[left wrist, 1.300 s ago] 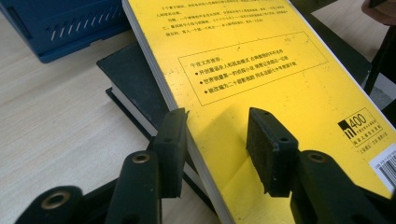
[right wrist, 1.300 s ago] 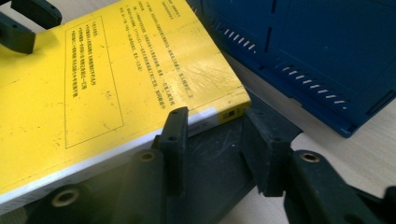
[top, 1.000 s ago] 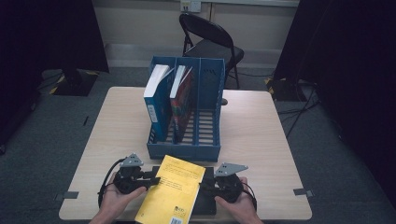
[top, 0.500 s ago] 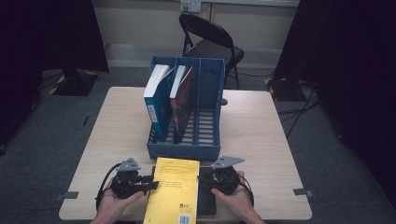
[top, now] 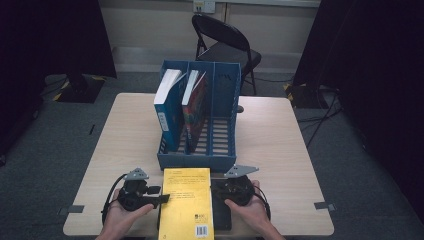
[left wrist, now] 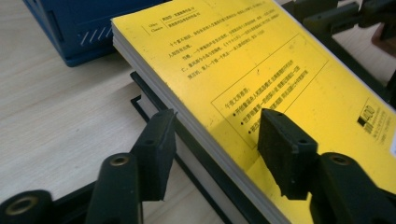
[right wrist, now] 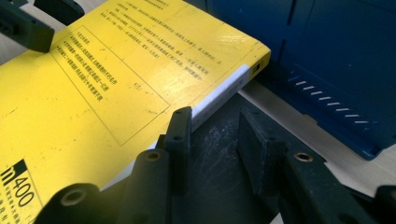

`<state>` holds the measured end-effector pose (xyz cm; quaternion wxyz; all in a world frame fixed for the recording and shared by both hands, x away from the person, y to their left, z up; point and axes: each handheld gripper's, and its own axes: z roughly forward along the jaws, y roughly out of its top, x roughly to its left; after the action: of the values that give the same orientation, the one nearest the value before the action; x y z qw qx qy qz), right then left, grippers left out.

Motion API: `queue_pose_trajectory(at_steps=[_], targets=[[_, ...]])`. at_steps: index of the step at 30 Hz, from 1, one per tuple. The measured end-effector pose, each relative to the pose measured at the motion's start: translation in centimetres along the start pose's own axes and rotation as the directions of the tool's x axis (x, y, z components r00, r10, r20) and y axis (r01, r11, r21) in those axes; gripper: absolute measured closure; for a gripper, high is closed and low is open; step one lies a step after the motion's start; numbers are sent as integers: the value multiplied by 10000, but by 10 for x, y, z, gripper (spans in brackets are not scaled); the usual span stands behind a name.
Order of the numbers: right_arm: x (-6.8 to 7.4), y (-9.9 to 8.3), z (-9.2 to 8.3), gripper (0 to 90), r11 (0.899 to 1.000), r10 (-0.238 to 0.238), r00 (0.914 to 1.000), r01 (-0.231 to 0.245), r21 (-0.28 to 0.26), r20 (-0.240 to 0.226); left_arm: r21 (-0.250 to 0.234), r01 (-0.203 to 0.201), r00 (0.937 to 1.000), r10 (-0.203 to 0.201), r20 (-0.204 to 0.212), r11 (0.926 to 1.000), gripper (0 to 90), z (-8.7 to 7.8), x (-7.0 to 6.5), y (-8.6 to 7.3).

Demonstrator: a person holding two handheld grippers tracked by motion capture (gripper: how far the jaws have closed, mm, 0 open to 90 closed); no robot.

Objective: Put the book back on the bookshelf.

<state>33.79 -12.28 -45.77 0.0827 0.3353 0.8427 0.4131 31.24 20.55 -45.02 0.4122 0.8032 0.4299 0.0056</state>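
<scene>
Straddling yellow book [left wrist: 261, 70] edge, left gripper [left wrist: 219, 144] just widened, loose; right gripper [right wrist: 212, 140] apart, empty.

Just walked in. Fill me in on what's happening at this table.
A person holds a tool in each hand at the near edge of the table. Between them a yellow book lies flat on a black plate, just in front of a blue file rack with two books standing in it. The left tool straddles the yellow book's edge; its jaws have just been opening and don't press on it. The right tool sits open at the other side, over the plate.
</scene>
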Motion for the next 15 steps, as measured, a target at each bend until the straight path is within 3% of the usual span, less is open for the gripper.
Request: queue_pose_trajectory(at_steps=[4, 7, 15], targets=[[1, -1, -2, 639, 10000, 16, 10000, -16, 6, -63, -138, 87, 9998, -90, -202, 9999, 481, 3, 1, 3], [1, -2, -2, 632, 10000, 40, 9999, -40, -2, -113, -102, 111, 9999, -111, 44, 9999, 477, 6, 4, 6], [3, -1, -3, 632, 10000, 36, 9998, -36, 41, -205, 174, 221, 9997, -223, 103, 9996, 465, 10, 10, 14]])
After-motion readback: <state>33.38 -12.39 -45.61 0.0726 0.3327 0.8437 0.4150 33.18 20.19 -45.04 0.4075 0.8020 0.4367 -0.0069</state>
